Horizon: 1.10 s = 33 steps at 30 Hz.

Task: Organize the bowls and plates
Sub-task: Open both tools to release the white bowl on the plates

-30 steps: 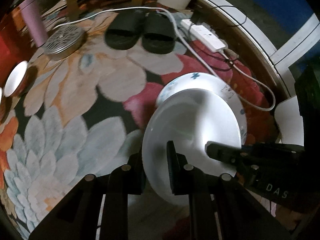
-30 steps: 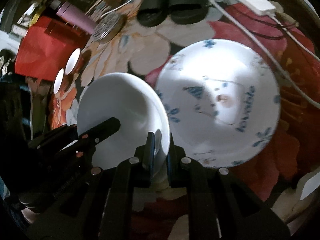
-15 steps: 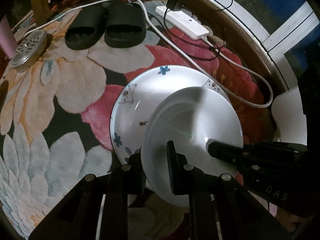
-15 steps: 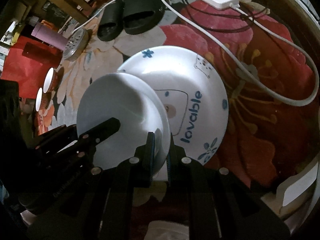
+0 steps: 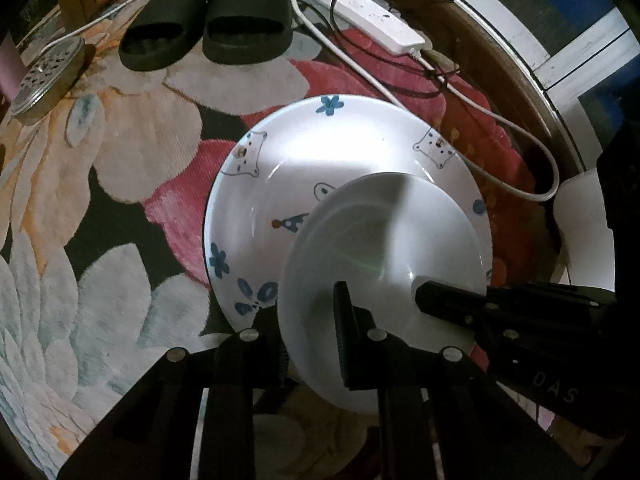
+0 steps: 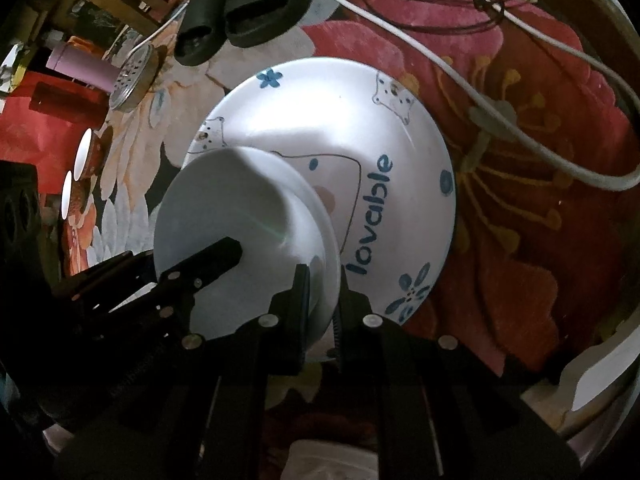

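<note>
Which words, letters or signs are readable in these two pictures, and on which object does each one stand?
"lovable": blue letters inside the decorated plate on the carpet.
"DAS": pale letters on the black body of the right tongs, seen in the left wrist view.
The plain white plate held by both tongs bears no text.
The power strip shows no marking that I can read; it is too small.

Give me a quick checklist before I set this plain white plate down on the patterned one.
1. Left gripper clamped on white plate rim: ok.
2. Right gripper clamped on the opposite rim: ok.
3. Patterned plate lies flat on the rug: ok.
4. Patterned plate free of clutter: ok.
5. White plate centred over it: not ok, sits off toward one edge.
6. Cable clear of the plates: ok.
</note>
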### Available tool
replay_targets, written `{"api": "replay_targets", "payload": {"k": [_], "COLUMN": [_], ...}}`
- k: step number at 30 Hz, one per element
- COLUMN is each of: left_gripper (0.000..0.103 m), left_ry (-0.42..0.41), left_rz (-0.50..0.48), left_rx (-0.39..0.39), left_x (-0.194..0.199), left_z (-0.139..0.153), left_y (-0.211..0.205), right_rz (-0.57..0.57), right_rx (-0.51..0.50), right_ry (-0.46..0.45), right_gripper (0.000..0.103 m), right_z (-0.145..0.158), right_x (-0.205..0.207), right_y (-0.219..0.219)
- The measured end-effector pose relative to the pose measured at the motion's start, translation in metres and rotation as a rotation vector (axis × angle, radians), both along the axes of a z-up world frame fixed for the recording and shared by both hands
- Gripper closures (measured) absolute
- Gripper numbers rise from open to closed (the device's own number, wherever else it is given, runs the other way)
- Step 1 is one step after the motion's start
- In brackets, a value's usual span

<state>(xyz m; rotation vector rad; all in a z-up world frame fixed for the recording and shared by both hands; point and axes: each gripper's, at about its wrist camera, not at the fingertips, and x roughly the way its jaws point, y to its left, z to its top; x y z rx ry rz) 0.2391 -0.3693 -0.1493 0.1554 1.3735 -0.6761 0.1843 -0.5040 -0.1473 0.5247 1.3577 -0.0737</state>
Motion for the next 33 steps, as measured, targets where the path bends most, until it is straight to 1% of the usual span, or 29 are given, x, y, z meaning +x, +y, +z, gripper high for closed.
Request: {"api": "replay_targets", "payload": {"k": [6, 8, 9, 12, 14, 15, 16, 17, 18, 20, 21, 22, 23, 24, 25, 27, 28, 30, 33], "left_gripper": [0.083, 0.069, 0.065, 0.055, 0.041, 0.039, 0.035, 0.027, 0.022, 0.012, 0.01, 0.004, 0.001, 0.001, 0.001, 0.001, 0.001, 0.001, 0.001], "left_ry": [0.028, 0.037, 0.039, 0.004, 0.014, 0.018, 0.013, -0.001, -0.022, -0.038, -0.043, -0.05, -0.056, -0.061, -0.067, -0.079, -0.084, -0.088, -0.089], "left_rz": [0.001, 0.0, -0.003, -0.002, 0.012, 0.018, 0.019, 0.02, 0.027, 0.046, 0.057, 0.074, 0.092, 0.104, 0.115, 0.129, 0.133, 0.143, 0.155], "left_rx": [0.011, 0.002, -0.012, 0.002, -0.025, -0.044, -0.05, -0.048, -0.037, -0.045, -0.046, -0.05, -0.053, -0.049, -0.039, -0.014, -0.002, 0.021, 0.034], "left_x": [-0.001, -0.001, -0.002, -0.002, 0.001, 0.002, 0.003, 0.003, 0.004, 0.007, 0.009, 0.011, 0.014, 0.016, 0.018, 0.02, 0.021, 0.022, 0.023], "left_z": [-0.007, -0.007, -0.006, 0.001, 0.004, 0.007, 0.011, 0.015, 0.02, 0.027, 0.029, 0.032, 0.034, 0.035, 0.035, 0.034, 0.034, 0.032, 0.031], "left_y": [-0.001, 0.0, 0.0, 0.0, 0.004, 0.007, 0.009, 0.01, 0.013, 0.02, 0.025, 0.03, 0.036, 0.039, 0.043, 0.049, 0.052, 0.057, 0.066], "right_rz": [-0.005, -0.01, -0.009, -0.004, -0.005, -0.006, -0.006, -0.007, -0.006, 0.001, 0.001, -0.003, -0.01, -0.015, -0.022, -0.039, -0.04, -0.033, -0.021], "right_rx": [0.018, 0.03, 0.029, 0.019, -0.009, -0.018, -0.026, -0.034, -0.044, -0.07, -0.081, -0.092, -0.099, -0.1, -0.103, -0.105, -0.109, -0.119, -0.126], "right_ry": [0.017, 0.009, 0.01, 0.003, -0.01, -0.016, -0.024, -0.029, -0.037, -0.056, -0.062, -0.068, -0.073, -0.075, -0.073, -0.07, -0.067, -0.067, -0.072], "right_gripper": [0.09, 0.09, 0.09, 0.09, 0.09, 0.09, 0.09, 0.09, 0.089, 0.085, 0.074, 0.058, 0.048, 0.031, 0.017, 0.006, 0.003, 0.002, 0.0], "right_z": [-0.006, -0.005, -0.005, -0.003, 0.002, 0.004, 0.008, 0.01, 0.013, 0.02, 0.022, 0.024, 0.025, 0.026, 0.026, 0.025, 0.025, 0.026, 0.027], "right_x": [0.002, 0.002, 0.003, 0.005, 0.005, 0.006, 0.007, 0.007, 0.008, 0.008, 0.009, 0.009, 0.01, 0.011, 0.011, 0.011, 0.011, 0.012, 0.015], "right_y": [0.001, 0.0, 0.001, 0.0, -0.001, -0.001, -0.002, -0.002, -0.002, -0.002, -0.002, -0.003, -0.005, -0.006, -0.007, -0.009, -0.008, -0.006, 0.001]}}
